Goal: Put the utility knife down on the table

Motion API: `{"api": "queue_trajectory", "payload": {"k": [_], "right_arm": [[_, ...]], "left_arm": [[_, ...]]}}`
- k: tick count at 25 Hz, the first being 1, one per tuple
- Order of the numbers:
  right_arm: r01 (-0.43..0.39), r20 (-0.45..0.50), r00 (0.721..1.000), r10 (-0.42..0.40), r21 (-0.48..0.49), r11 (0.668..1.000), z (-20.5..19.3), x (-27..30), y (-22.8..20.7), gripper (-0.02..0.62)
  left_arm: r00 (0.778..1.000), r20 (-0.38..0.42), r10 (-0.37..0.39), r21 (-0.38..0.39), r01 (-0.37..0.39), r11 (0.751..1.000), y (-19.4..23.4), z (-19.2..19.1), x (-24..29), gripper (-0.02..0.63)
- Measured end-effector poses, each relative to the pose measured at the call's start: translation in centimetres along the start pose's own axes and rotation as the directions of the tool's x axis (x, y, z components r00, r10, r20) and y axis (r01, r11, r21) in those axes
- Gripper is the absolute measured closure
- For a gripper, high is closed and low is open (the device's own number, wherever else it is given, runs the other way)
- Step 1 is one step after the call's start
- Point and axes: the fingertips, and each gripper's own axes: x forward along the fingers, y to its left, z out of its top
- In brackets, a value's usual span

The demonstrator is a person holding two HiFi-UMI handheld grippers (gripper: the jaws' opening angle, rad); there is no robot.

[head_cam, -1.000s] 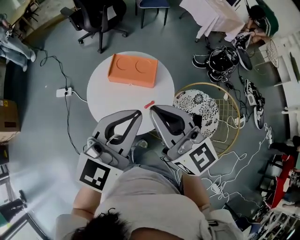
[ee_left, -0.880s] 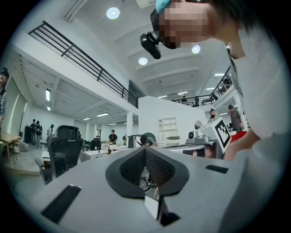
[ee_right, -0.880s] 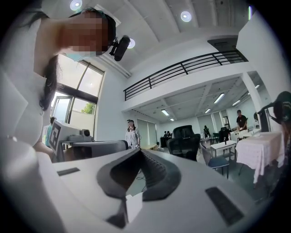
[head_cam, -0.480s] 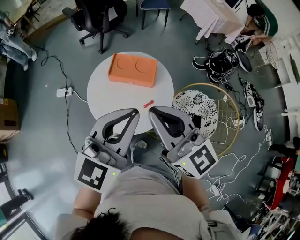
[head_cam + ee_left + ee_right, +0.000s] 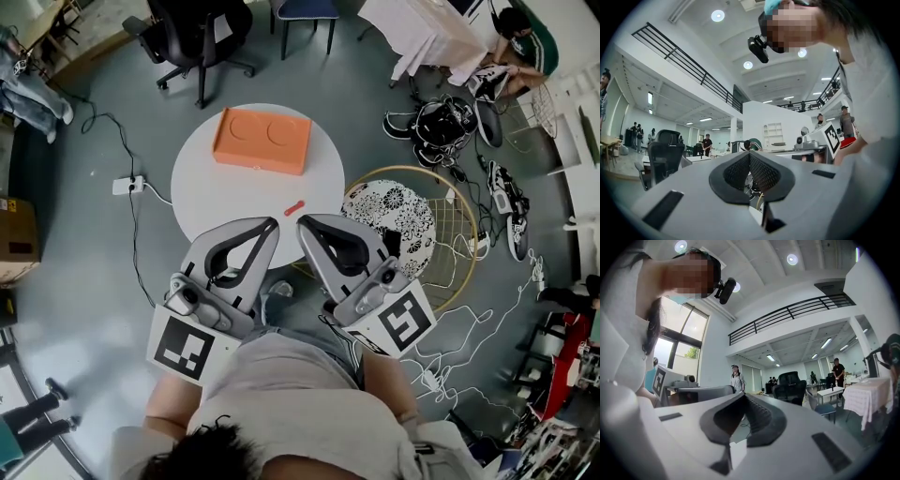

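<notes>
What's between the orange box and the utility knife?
Nothing. In the head view, only bare white table separates the orange box from the utility knife.

Your light is bright, even; only soft shadow beside the table [image 5: 216, 197]. Fisheye bends everything far from the table.

The right claw [image 5: 306, 224] has drawn slightly back from the utility knife [image 5: 294, 208]
</notes>
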Motion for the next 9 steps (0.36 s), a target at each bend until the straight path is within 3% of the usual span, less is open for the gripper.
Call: {"api": "queue_trajectory", "payload": {"k": [9], "right_arm": [[-0.007,0.012,1.000,0.007,0.001,1.000,0.2,-0.8,-0.4,0.586]], "left_arm": [[1.000,-0.012,-0.007,0.020,0.007,1.000,-1.1,-0.1,0.7,0.597]]}}
